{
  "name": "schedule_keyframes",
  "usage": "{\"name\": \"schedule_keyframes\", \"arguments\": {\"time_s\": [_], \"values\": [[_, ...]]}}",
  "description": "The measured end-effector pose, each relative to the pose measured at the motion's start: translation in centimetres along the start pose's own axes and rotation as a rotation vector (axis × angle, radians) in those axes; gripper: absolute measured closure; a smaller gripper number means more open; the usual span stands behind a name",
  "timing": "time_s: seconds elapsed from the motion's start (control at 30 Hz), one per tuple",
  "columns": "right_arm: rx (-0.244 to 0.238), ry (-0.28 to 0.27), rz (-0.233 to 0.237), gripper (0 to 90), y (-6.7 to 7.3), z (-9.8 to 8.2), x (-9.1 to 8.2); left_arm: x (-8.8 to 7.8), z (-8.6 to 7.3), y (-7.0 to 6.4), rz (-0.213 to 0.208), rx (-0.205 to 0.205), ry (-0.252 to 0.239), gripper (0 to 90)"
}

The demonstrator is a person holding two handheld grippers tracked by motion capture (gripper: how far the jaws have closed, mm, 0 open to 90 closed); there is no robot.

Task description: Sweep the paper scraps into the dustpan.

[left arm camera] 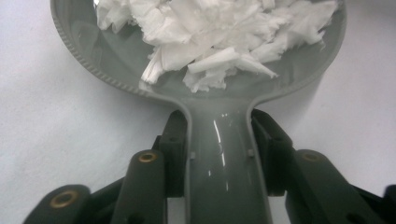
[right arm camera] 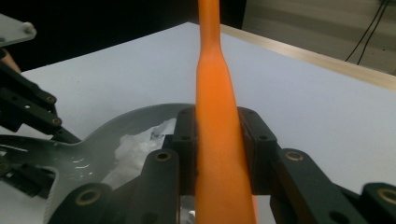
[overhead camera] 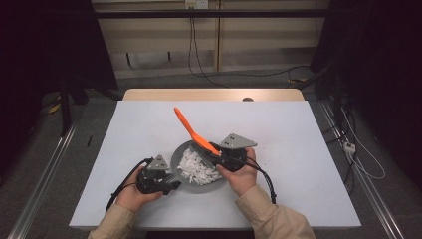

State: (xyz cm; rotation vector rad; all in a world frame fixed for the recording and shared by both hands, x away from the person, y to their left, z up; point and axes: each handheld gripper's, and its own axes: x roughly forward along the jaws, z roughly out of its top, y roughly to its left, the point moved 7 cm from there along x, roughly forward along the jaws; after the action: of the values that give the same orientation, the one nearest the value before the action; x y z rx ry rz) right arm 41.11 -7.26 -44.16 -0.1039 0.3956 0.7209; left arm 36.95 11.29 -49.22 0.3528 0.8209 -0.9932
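Grippers at work: your left gripper (left arm camera: 219, 140) clamps grey pan (left arm camera: 79, 51) handle (white shreds (left arm camera: 219, 42) inside), right gripper (right arm camera: 219, 140) w/ orange spatula (right arm camera: 217, 154) pinched.

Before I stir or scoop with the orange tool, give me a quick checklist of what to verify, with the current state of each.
1. Left gripper clamped on the grey pan's handle: ok, the jaws press on both sides of it.
2. Right gripper holding the orange tool: ok, the jaws close on its shaft.
3. White shredded pieces inside the grey pan: ok, piled within the rim, none seen on the table.
4. Pan resting flat on the white table: cannot tell, its underside is hidden.
5. Tool's working end in the pile: cannot tell, the right hand and gripper cover it in the high view.
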Motion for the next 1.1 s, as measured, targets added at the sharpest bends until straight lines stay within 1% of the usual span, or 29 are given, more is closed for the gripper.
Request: {"name": "schedule_keyframes", "arguments": {"time_s": [0.07,0.1,0.13,0.17,0.2,0.23,0.3,0.33,0.37,0.4,0.43,0.47,0.53,0.57,0.6,0.63,0.67,0.73,0.77,0.8,0.83,0.87,0.93,1.0,1.03,1.07,1.1], "values": [[0.002,-0.003,-0.014,71.4,-0.5,0.1,-0.1,0.0,0.0,0.0,0.000,-0.002,0.000,61.9],[0.008,-0.009,-0.018,71.4,-0.8,0.2,-0.1,0.0,-0.1,0.0,0.004,0.003,0.006,62.3],[0.016,-0.014,-0.023,71.4,-1.2,0.3,-0.2,-0.1,-0.1,0.1,0.010,0.004,0.004,62.5],[0.020,-0.018,-0.033,71.4,-1.6,0.4,-0.3,-0.2,0.0,0.1,0.026,0.004,0.000,62.7],[0.026,-0.021,-0.045,71.4,-2.1,0.4,-0.4,-0.2,0.0,0.1,0.006,0.006,-0.011,62.8],[0.033,-0.021,-0.050,71.4,-2.5,0.3,-0.5,-0.3,-0.1,0.3,0.015,0.007,-0.016,62.8],[0.044,-0.025,-0.072,71.4,-3.3,0.2,-0.6,-0.7,-0.3,0.4,-0.004,-0.009,-0.027,62.9],[0.045,-0.024,-0.081,71.4,-3.8,0.1,-0.7,-0.8,-0.4,0.5,-0.004,-0.003,-0.026,62.9],[0.052,-0.022,-0.093,71.4,-4.2,0.0,-0.7,-0.9,-0.6,0.6,0.011,-0.001,-0.021,62.9],[0.059,-0.020,-0.100,71.4,-4.5,-0.2,-0.6,-1.0,-0.7,0.5,-0.012,-0.008,-0.028,62.9],[0.064,-0.011,-0.102,71.4,-4.7,-0.4,-0.5,-1.2,-0.8,0.7,0.006,0.003,-0.015,62.9],[0.059,-0.004,-0.106,71.4,-4.9,-0.7,-0.3,-1.2,-0.8,0.7,-0.015,-0.003,-0.022,62.9],[0.060,0.010,-0.116,71.4,-5.2,-1.0,0.2,-1.5,-0.9,0.8,-0.014,-0.007,-0.013,62.9],[0.057,0.013,-0.125,71.4,-5.4,-1.2,0.4,-1.7,-0.9,0.8,-0.008,0.002,-0.006,62.9],[0.051,0.015,-0.135,71.4,-5.5,-1.3,0.7,-2.0,-0.9,0.9,0.010,0.001,-0.007,62.9],[0.051,0.023,-0.136,71.4,-5.6,-1.5,1.0,-2.3,-1.0,0.9,-0.005,0.004,-0.010,62.9],[0.051,0.030,-0.132,71.4,-5.6,-1.7,1.3,-2.6,-1.1,0.9,0.003,0.006,-0.002,62.9],[0.045,0.040,-0.134,71.4,-5.5,-2.0,1.7,-3.2,-1.3,1.2,0.010,0.017,-0.004,62.9],[0.048,0.038,-0.131,71.4,-5.5,-2.0,1.9,-3.5,-1.5,1.3,0.004,0.011,-0.011,63.0],[0.049,0.034,-0.133,71.4,-5.4,-2.0,2.0,-3.7,-1.7,1.4,0.006,0.012,-0.001,62.9],[0.046,0.036,-0.133,71.4,-5.5,-1.9,2.1,-4.0,-1.9,1.5,0.030,0.017,0.006,62.9],[0.046,0.036,-0.135,71.4,-5.5,-1.9,2.2,-4.1,-2.1,1.5,0.013,0.002,-0.001,62.9],[0.044,0.032,-0.130,71.4,-5.3,-1.9,2.5,-4.3,-2.7,1.7,-0.011,0.004,0.016,62.9],[0.027,0.037,-0.127,71.4,-4.9,-1.8,2.8,-4.2,-2.8,1.6,-0.028,-0.005,0.020,62.9],[0.017,0.042,-0.114,71.3,-4.4,-1.7,3.0,-4.0,-2.9,1.7,-0.004,-0.005,0.035,62.9],[0.003,0.043,-0.106,71.2,-4.0,-1.7,3.3,-3.8,-2.8,1.6,-0.019,-0.001,0.036,62.9],[-0.020,0.044,-0.099,71.1,-3.5,-1.6,3.5,-3.5,-2.7,1.6,-0.024,-0.004,0.038,62.9]]}}
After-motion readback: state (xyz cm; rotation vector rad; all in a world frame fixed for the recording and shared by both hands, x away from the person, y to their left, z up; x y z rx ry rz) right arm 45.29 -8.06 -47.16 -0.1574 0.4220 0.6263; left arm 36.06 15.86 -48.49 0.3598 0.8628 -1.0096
